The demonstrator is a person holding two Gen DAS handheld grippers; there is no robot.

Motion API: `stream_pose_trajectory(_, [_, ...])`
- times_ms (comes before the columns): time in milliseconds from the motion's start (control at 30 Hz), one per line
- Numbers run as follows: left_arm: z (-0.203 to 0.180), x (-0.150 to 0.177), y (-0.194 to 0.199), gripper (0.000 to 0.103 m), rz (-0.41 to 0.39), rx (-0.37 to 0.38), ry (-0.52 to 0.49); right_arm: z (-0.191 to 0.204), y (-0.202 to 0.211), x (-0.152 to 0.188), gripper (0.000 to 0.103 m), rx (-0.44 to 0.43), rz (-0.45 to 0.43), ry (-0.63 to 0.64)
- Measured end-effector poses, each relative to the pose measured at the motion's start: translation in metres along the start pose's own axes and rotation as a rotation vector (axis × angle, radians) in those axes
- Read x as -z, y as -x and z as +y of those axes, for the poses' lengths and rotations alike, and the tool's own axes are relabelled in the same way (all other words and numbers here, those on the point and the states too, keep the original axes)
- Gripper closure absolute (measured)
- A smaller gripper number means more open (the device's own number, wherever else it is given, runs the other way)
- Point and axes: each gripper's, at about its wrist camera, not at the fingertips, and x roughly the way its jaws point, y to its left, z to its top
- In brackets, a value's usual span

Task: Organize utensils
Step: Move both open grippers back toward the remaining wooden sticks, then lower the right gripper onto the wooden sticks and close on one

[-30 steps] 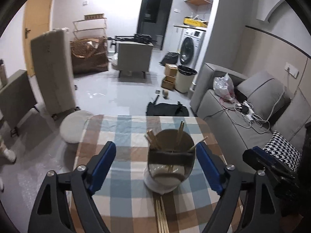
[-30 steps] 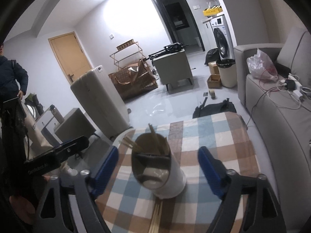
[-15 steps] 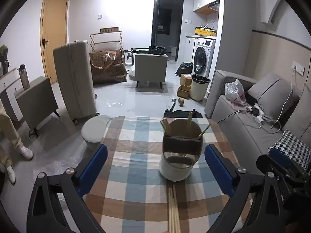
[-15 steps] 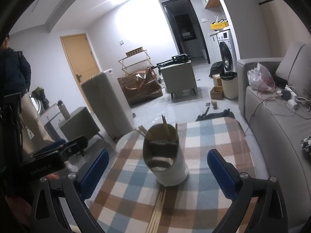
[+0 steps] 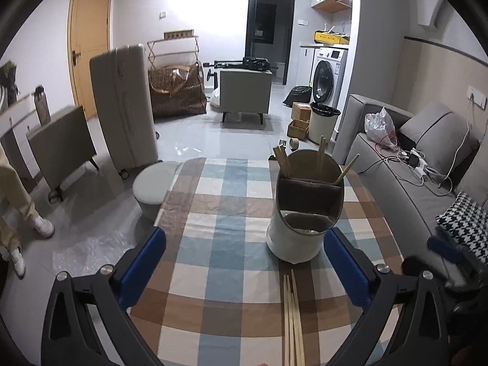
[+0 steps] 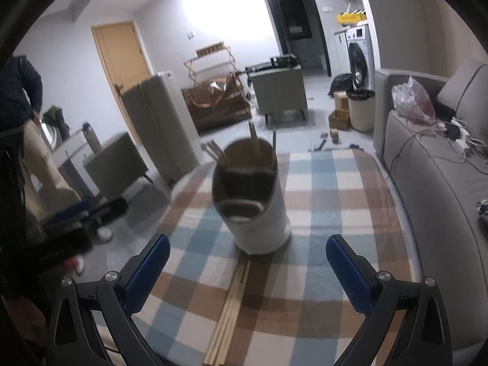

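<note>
Left gripper [image 5: 244,262] released, right gripper [image 6: 247,263] released, both empty. Holder [image 5: 305,210] at 1 o'clock; chopsticks [image 5: 292,317] before it. Table [image 5: 213,244] bare toward 10 o'clock edge.

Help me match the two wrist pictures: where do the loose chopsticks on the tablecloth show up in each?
Left wrist view: loose chopsticks lie at bottom centre-right, just in front of the white holder.
Right wrist view: loose chopsticks run from the holder's base down to bottom centre, angled left.
Shared landmark: the white holder.
</note>
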Motion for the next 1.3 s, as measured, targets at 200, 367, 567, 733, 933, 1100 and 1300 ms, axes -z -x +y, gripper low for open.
stream_pose_trajectory(200, [0.013,-0.004,-0.004,0.002,0.027,-0.001,0.076,-0.007,-0.012,0.003,0.002,-0.001,0.056,-0.028])
stream_pose_trajectory(367, [0.023,-0.004,-0.011,0.002,0.071,-0.027,0.111,-0.01,-0.032,0.007,0.002,0.022,0.139,-0.039])
stream_pose_trajectory(567, [0.038,-0.006,-0.013,0.002,0.106,-0.034,0.148,-0.008,-0.083,0.017,0.012,0.057,0.307,-0.015])
stream_pose_trajectory(733, [0.054,-0.007,-0.014,0.002,0.132,-0.035,0.191,0.001,-0.126,0.026,0.022,0.067,0.402,0.024])
stream_pose_trajectory(933, [0.076,-0.004,-0.018,0.003,0.169,-0.047,0.237,0.01,-0.169,0.038,0.042,0.093,0.495,0.057])
stream_pose_trajectory(1100, [0.09,0.0,-0.023,0.002,0.207,-0.056,0.253,0.015,-0.192,0.047,0.063,0.149,0.548,0.098])
stream_pose_trajectory(1300, [0.102,0.001,-0.026,0.002,0.237,-0.045,0.293,0.016,-0.201,0.054,0.079,0.162,0.578,0.107])
